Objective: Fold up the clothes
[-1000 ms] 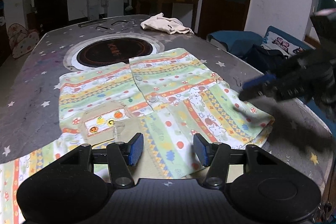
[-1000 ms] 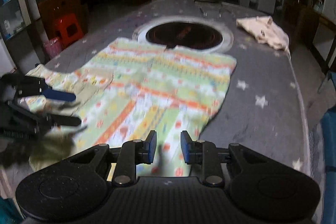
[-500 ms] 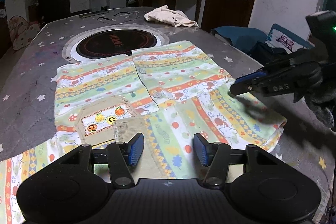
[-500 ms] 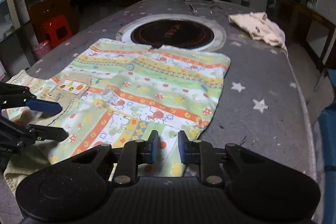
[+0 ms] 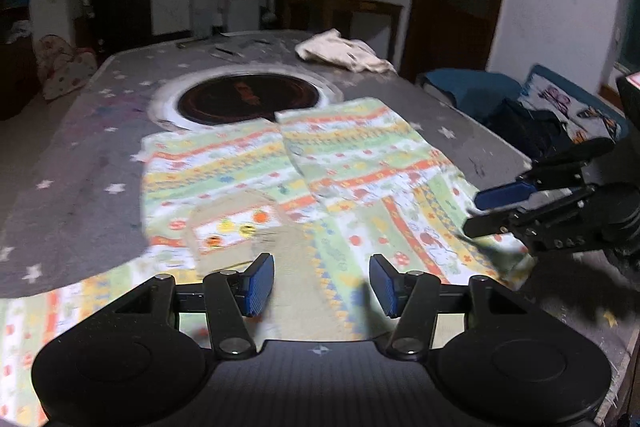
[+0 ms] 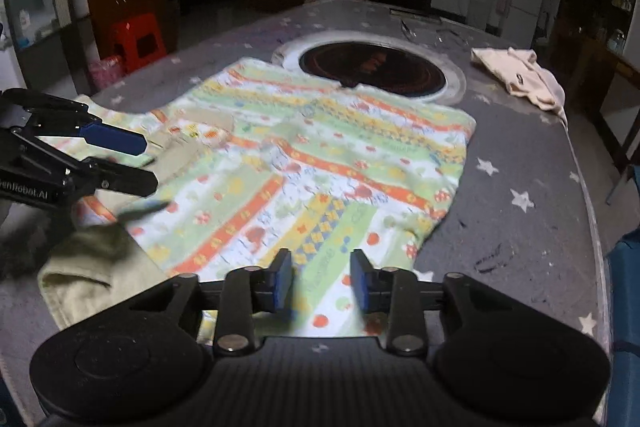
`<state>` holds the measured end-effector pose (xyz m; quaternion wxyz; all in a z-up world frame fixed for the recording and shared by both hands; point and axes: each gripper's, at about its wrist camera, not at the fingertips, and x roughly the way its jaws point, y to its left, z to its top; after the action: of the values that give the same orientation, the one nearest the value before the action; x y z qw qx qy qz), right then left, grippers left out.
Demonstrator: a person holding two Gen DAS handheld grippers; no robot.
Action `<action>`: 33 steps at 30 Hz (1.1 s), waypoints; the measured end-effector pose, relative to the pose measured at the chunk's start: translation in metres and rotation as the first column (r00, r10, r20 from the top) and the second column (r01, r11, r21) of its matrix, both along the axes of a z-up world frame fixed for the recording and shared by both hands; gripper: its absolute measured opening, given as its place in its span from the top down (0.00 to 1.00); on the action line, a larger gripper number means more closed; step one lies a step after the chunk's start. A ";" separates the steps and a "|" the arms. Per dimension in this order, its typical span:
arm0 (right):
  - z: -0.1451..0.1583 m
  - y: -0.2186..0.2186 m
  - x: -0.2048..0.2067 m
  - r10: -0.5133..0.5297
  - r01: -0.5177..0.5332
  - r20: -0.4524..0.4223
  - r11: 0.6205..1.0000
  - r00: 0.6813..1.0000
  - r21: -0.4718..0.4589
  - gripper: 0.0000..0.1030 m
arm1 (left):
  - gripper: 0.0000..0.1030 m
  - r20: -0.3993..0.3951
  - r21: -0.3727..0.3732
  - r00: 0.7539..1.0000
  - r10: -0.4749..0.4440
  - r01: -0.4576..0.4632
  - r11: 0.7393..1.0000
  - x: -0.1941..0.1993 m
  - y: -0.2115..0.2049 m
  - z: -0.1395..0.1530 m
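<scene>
The patterned shirt (image 5: 304,187) is lying on the table (image 5: 80,155), the round inset burner (image 5: 244,99) behind it, a crumpled cloth (image 5: 340,51) farther back.

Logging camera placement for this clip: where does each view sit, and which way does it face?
Left wrist: on the left tool, looking down across the striped shirt toward the round hob; the right tool shows at right.
Right wrist: on the right tool, jaws opening over the shirt's hem; the left tool shows at left.
Shared: shirt, hob, cream garment, starred grey table.
</scene>
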<state>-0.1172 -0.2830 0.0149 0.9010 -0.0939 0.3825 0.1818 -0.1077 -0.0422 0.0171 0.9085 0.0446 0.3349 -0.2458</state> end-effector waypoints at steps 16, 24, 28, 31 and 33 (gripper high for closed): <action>-0.012 0.005 0.000 -0.004 0.005 -0.039 1.000 0.999 0.021 0.45 | 0.45 0.071 0.030 0.818 0.571 -0.574 0.818 -0.011 0.155 -0.001; -0.013 0.005 0.001 -0.004 0.005 -0.043 1.000 0.999 0.027 0.38 | 0.42 0.030 0.022 0.661 0.750 -0.750 0.661 -0.008 0.227 -0.015; -0.014 0.007 0.001 -0.004 0.005 -0.044 1.000 0.999 0.024 0.38 | 0.40 -0.030 -0.008 0.644 0.764 -0.765 0.644 -0.008 0.246 -0.024; -0.014 0.008 0.001 -0.005 0.006 -0.044 1.000 0.999 0.022 0.38 | 0.40 -0.089 -0.051 0.649 0.756 -0.761 0.647 -0.008 0.254 -0.030; -0.014 0.008 0.001 -0.005 0.006 -0.044 1.000 0.999 0.021 0.37 | 0.41 -0.112 -0.067 0.647 0.755 -0.763 0.643 -0.009 0.257 -0.033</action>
<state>-0.1159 -0.2752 0.0009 0.8939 -0.0792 0.4004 0.1851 -0.1169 0.2153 -0.0157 0.9160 -0.1578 0.3420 0.1382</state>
